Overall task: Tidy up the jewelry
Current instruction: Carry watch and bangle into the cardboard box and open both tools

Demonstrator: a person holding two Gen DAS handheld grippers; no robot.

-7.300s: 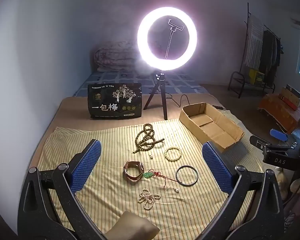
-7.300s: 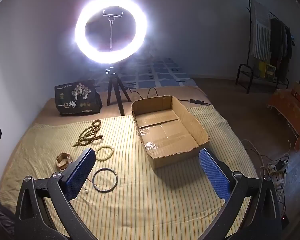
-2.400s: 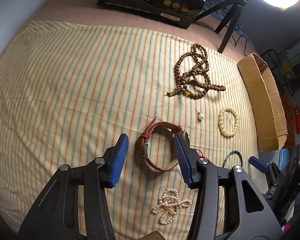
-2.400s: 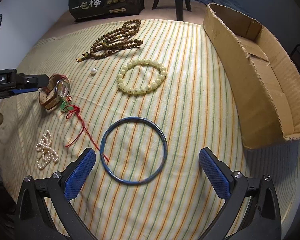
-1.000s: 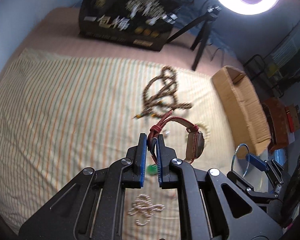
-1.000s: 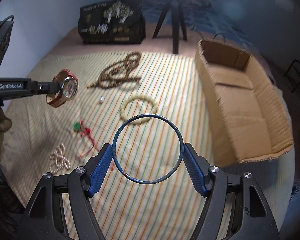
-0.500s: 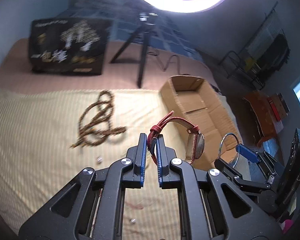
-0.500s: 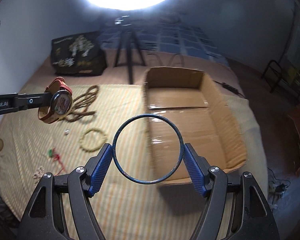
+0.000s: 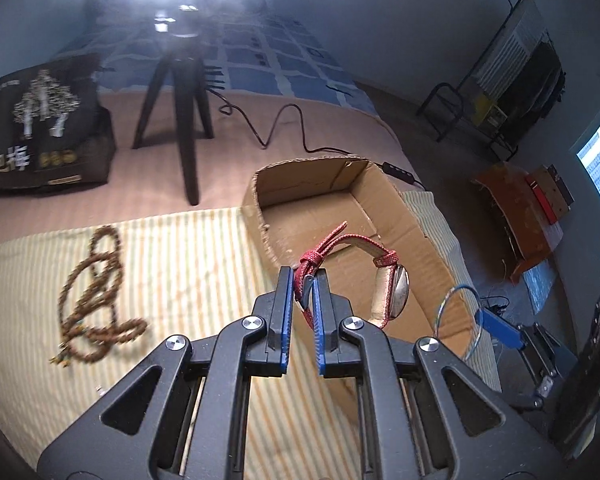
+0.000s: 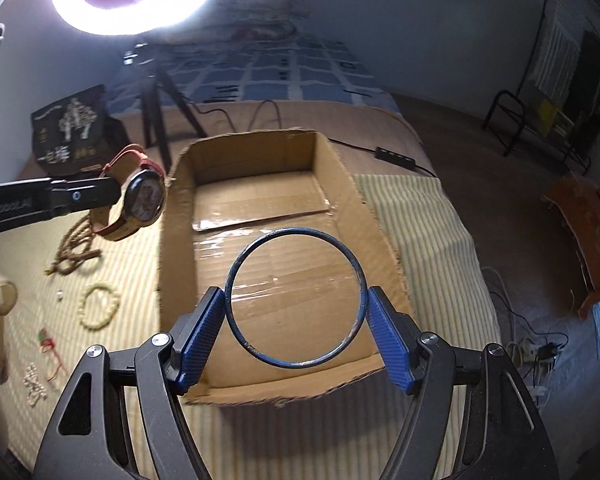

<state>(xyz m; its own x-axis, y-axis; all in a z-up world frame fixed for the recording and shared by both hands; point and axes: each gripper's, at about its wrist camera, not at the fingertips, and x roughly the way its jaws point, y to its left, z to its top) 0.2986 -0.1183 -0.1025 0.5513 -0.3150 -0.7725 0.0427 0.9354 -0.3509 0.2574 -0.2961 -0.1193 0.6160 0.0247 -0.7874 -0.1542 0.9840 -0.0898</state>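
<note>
My left gripper (image 9: pixel 304 300) is shut on the red strap of a wristwatch (image 9: pixel 394 294) and holds it in the air at the left wall of the open cardboard box (image 9: pixel 416 232). The watch also shows in the right wrist view (image 10: pixel 144 200), level with the box's left rim. My right gripper (image 10: pixel 296 320) is shut on a thin blue bangle (image 10: pixel 296 232) and holds it above the box floor (image 10: pixel 268 208). The bangle also shows in the left wrist view (image 9: pixel 458 322).
On the striped cloth left of the box lie a brown bead necklace (image 9: pixel 96 292), a pale bead bracelet (image 10: pixel 98 306), a red cord with a green pendant (image 10: pixel 48 344) and a pearl strand (image 10: pixel 34 384). A ring-light tripod (image 9: pixel 180 108) and a black bag (image 9: pixel 40 128) stand behind.
Both grippers have moved further toward the box with their jewelry. The watch now hangs by the box's left wall and the bangle is over the box floor.
</note>
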